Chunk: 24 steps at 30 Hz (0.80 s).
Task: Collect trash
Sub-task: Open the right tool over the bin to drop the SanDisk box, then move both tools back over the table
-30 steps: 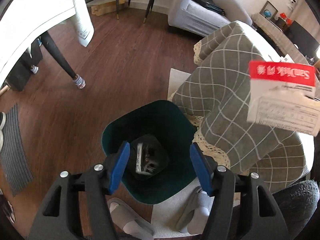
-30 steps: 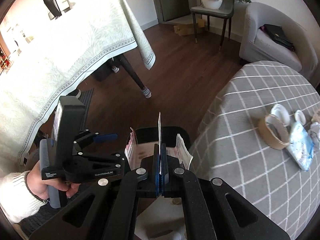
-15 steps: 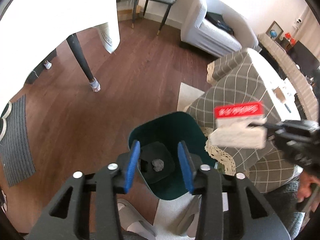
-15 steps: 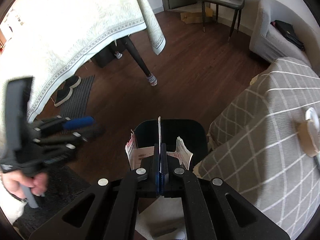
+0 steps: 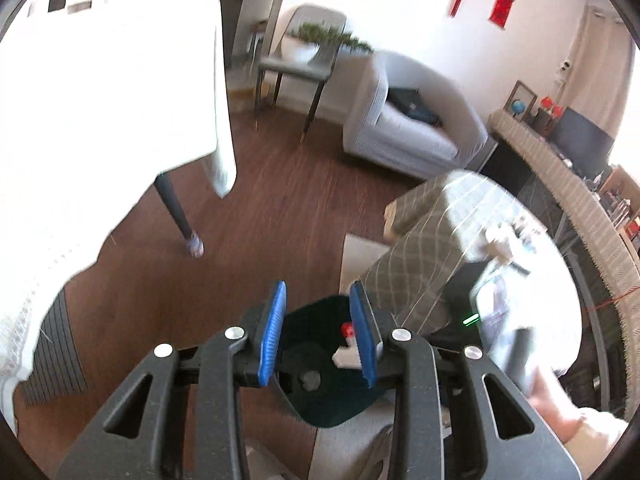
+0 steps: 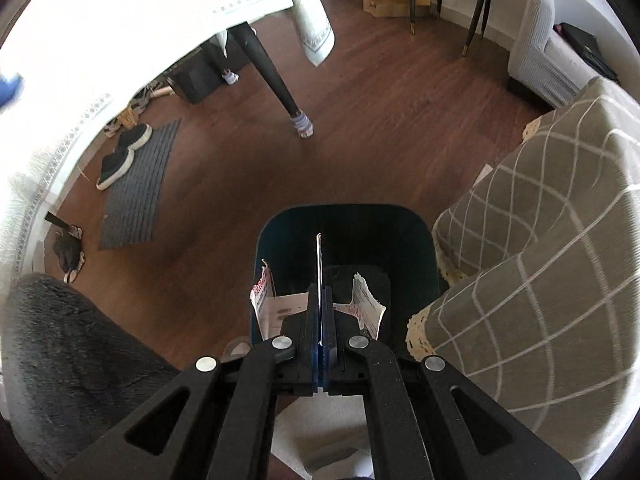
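A dark green bin [image 6: 416,240] stands on the floor beside the table with the grey checked cloth [image 6: 540,280]. My right gripper [image 6: 319,240] is shut on a torn red-and-white package [image 6: 366,304] and holds it over the bin's mouth. In the left wrist view the bin [image 5: 320,400] lies below my left gripper [image 5: 318,300], which is open and empty above it. The package [image 5: 347,350] shows over the bin between the left fingers, and a small crumpled scrap [image 5: 310,379] lies on the bin's bottom.
A large table with a white cloth [image 6: 140,20] and a dark leg [image 6: 272,76] stands to the left. Shoes [image 6: 120,156] and a grey mat [image 6: 140,188] lie beneath it. A grey armchair [image 5: 408,120] and a side table [image 5: 292,72] stand farther back. More trash [image 5: 508,240] lies on the checked table.
My right gripper has carried the package down over the bin. My left gripper has risen and pulled back from the bin, its fingers somewhat closer together.
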### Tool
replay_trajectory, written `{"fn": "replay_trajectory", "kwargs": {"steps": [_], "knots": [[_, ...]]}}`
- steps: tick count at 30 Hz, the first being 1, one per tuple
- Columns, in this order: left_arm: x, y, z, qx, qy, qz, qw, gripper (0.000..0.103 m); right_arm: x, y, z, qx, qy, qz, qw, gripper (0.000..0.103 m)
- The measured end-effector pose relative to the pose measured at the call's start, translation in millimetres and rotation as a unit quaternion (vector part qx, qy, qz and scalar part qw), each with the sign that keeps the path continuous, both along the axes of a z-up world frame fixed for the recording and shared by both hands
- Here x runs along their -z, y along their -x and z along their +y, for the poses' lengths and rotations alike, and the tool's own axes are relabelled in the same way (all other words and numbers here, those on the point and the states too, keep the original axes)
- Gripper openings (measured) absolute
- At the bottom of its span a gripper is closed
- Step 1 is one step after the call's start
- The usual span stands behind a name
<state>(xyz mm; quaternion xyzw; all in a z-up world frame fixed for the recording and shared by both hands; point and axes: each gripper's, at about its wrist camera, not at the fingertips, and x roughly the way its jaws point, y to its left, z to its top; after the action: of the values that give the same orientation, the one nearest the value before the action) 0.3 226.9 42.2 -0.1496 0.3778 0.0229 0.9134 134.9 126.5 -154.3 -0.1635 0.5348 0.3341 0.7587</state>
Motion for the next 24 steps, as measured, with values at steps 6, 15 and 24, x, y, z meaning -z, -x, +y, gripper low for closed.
{"fn": "replay_trajectory", "kwargs": {"steps": [6,15,24], "knots": [[-44,12,-14,0.005,-0.019,-0.043,0.9989,0.035,2,0,-7,0.016,-0.017,0.005,1.0,0.023],[-70,13,-42,0.021,-0.036,-0.063,0.9971,0.035,-37,11,-24,0.009,-0.066,-0.017,0.998,0.023],[-70,4,-67,0.03,-0.04,-0.062,0.9968,0.048,-101,16,-70,0.03,-0.111,-0.076,0.99,0.023]]}}
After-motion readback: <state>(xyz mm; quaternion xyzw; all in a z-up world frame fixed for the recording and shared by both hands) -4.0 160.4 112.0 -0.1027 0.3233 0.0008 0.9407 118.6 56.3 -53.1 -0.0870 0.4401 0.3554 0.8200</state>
